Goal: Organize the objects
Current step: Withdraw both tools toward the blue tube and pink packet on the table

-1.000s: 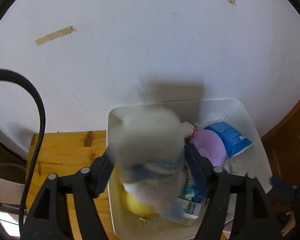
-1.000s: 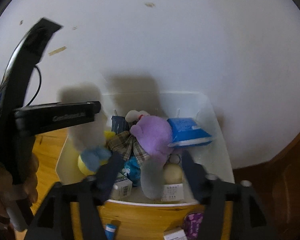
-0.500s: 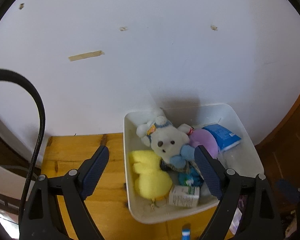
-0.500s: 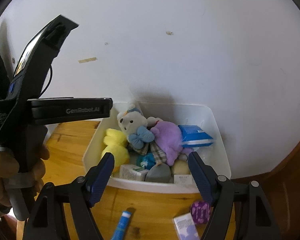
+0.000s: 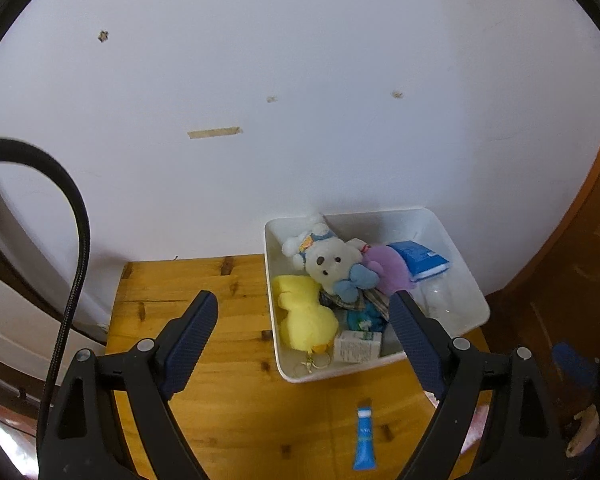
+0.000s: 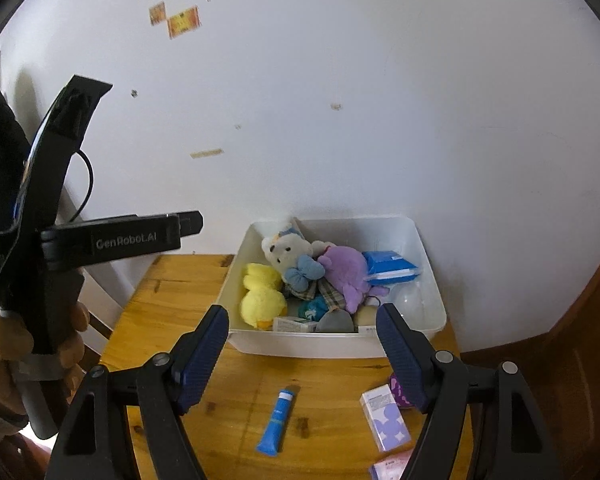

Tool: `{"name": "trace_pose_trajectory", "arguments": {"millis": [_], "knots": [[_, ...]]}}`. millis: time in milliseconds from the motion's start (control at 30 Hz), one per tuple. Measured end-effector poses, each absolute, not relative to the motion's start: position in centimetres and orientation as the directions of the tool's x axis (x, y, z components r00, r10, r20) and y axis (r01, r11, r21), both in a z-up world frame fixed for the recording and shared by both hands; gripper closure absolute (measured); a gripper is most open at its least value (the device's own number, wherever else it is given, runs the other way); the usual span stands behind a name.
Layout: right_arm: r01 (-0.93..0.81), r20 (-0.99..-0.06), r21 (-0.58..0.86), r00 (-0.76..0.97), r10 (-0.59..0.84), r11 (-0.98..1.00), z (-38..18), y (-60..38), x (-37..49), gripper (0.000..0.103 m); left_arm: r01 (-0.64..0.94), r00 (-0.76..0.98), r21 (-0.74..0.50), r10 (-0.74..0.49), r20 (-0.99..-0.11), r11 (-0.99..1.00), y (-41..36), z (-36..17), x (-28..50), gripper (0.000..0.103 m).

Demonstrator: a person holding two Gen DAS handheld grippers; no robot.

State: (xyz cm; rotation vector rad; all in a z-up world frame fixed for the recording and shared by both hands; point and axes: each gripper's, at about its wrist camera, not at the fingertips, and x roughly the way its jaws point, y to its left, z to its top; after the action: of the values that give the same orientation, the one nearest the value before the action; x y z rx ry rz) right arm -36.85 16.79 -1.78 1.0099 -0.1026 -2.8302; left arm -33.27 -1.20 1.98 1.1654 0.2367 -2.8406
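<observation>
L gripper [image 5: 302, 322] hung above the wooden table [image 5: 204, 320], jaws wide apart w/ nothing between. White bin [image 5: 470, 280] sat against the wall, holding a white teddy [image 5: 330, 258] on top, yellow duck plush [image 5: 304, 314] at left, purple plush [image 5: 390, 270], blue packet [image 5: 418, 254], small carton [image 5: 356, 346]. Blue tube [image 5: 365, 438] lay on the table near the bin's front.

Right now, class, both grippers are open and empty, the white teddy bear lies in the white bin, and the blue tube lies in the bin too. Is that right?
Not quite. The blue tube lies on the wooden table in front of the white bin, not in it, as the right wrist view shows. The rest holds: the left gripper and right gripper are open and empty, and the white teddy bear lies in the bin.
</observation>
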Motion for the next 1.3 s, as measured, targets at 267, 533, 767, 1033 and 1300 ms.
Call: {"name": "trace_pose_trajectory", "arguments": {"millis": [267, 533, 767, 1033, 1300], "knots": [[0.131, -0.576, 0.102, -0.800, -0.166, -0.986, 1.1, 16.2, -32.8, 0.026, 0.072, -0.738, -0.130, 0.035, -0.674, -0.989, -0.2, 4.4, -29.8, 0.014], [0.171, -0.526, 0.113, -0.826, -0.205, -0.979, 3.7, 15.8, -28.6, 0.025, 0.023, -0.761, -0.151, 0.081, -0.643, -0.988, 1.0, 6.4, -26.3, 0.014], [0.182, -0.484, 0.114, -0.848, -0.215, -0.977, 4.7, 15.9, -25.5, 0.021, -0.030, -0.768, -0.169, 0.131, -0.626, -0.985, 2.2, 7.4, -23.5, 0.014], [0.169, -0.480, 0.139, -0.850, -0.216, -0.976, 3.6, 16.9, -23.5, 0.021, -0.067, -0.770, -0.196, 0.176, -0.613, -0.978, 3.1, 6.9, -21.0, 0.013], [0.115, -0.478, 0.154, -0.861, -0.176, -0.981, 2.1, 18.6, -21.5, 0.021, -0.025, -0.767, -0.233, 0.168, -0.620, -0.972, 2.5, 4.9, -19.9, 0.013]]}}
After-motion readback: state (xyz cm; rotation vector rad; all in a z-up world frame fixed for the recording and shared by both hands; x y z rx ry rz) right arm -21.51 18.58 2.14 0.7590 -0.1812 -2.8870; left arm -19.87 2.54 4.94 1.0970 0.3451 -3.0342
